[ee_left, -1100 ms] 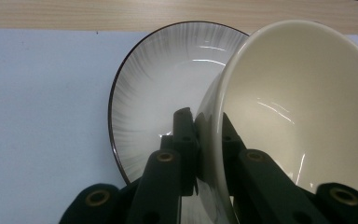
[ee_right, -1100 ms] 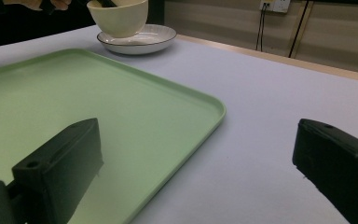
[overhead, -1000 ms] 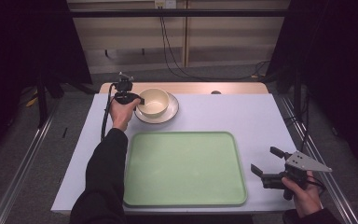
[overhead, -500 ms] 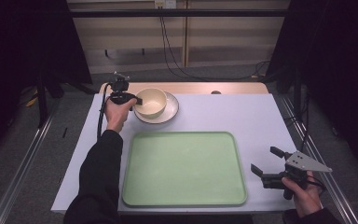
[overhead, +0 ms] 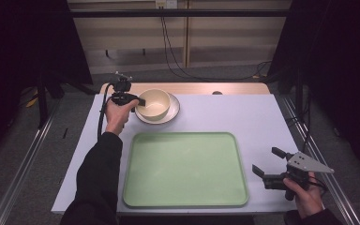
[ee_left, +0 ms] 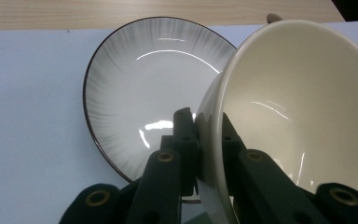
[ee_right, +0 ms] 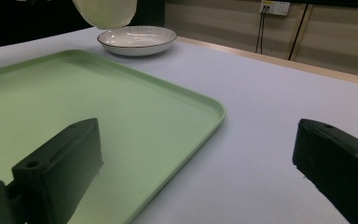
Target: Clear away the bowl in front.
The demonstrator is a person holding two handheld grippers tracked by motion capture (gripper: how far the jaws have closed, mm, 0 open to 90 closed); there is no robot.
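Nothing readable is showing anywhere: no text, label, brand, number or sign (bowl (ee_left: 303, 116), plate (ee_left: 154, 93) and tray (overhead: 185, 168) are plain).

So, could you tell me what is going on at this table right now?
A person is working with two handheld grippers. The left gripper is clamped on the rim of a cream bowl, one jaw inside and one outside, holding it tilted and clear of the white ribbed plate. The right gripper waits open near the table's right edge, holding nothing. The green tray between them has nothing on it.
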